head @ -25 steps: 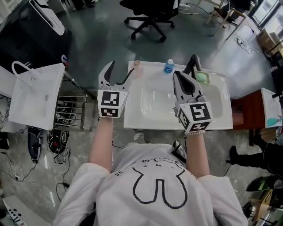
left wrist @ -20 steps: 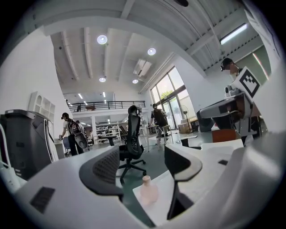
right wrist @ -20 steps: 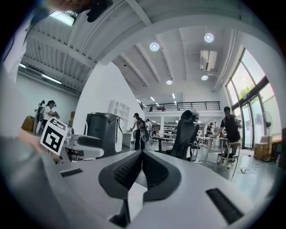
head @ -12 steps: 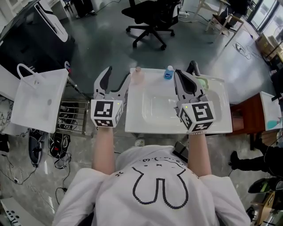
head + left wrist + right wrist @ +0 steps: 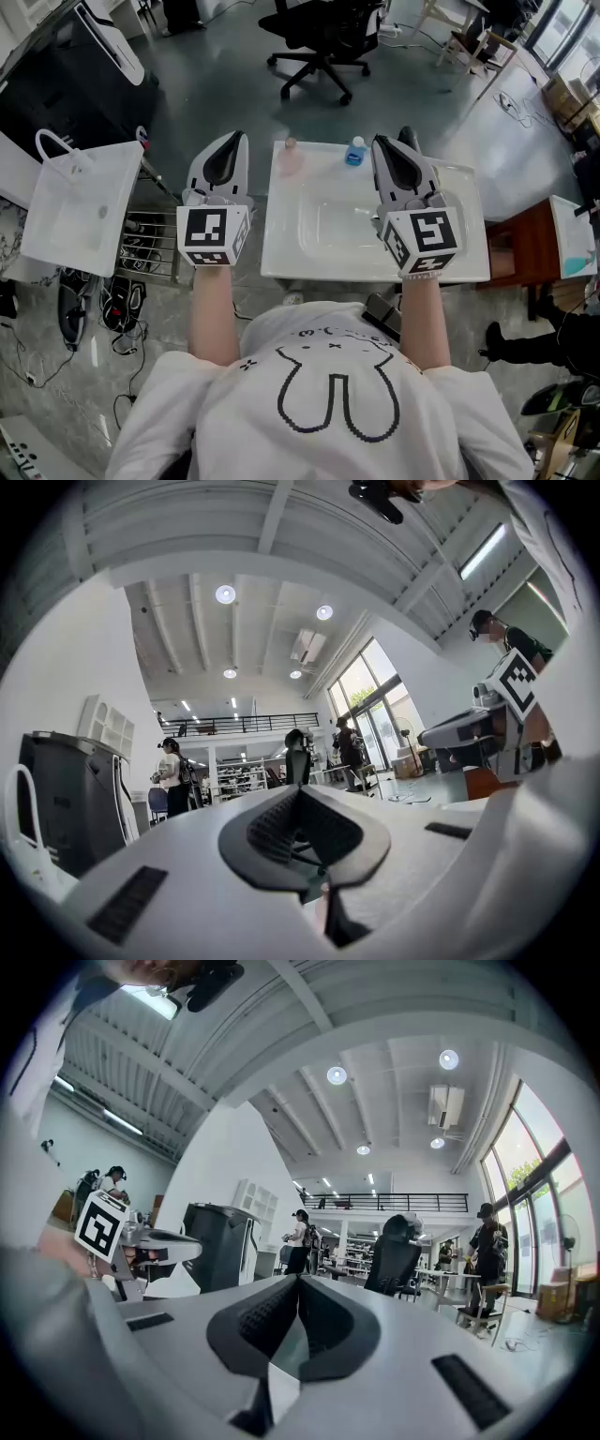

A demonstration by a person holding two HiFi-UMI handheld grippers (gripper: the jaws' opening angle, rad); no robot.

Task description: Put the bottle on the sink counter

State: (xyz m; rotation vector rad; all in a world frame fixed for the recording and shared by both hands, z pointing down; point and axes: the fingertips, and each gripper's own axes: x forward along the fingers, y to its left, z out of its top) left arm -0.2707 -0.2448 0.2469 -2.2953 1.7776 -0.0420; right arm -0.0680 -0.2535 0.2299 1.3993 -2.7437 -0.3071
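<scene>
A small pink bottle (image 5: 290,151) stands upright on the back left corner of the white sink counter (image 5: 281,246). A blue bottle with a white cap (image 5: 355,151) stands further right along the back edge. My left gripper (image 5: 228,142) hangs left of the sink, beside the pink bottle and apart from it. Its jaws have just been closing and now meet with nothing between them (image 5: 300,797). My right gripper (image 5: 394,148) hovers over the basin's right part, shut and empty (image 5: 298,1283). Neither gripper view shows a bottle.
A white bag with a handle (image 5: 80,202) stands at the left, a wire rack (image 5: 150,246) between it and the sink. A black office chair (image 5: 317,28) is behind the sink. Cables and shoes litter the floor (image 5: 112,305). People stand far off in the room.
The left gripper's jaws went from wide open to shut on nothing, and it drifted left, away from the sink's edge. Both grippers rose a little; the right stayed shut.
</scene>
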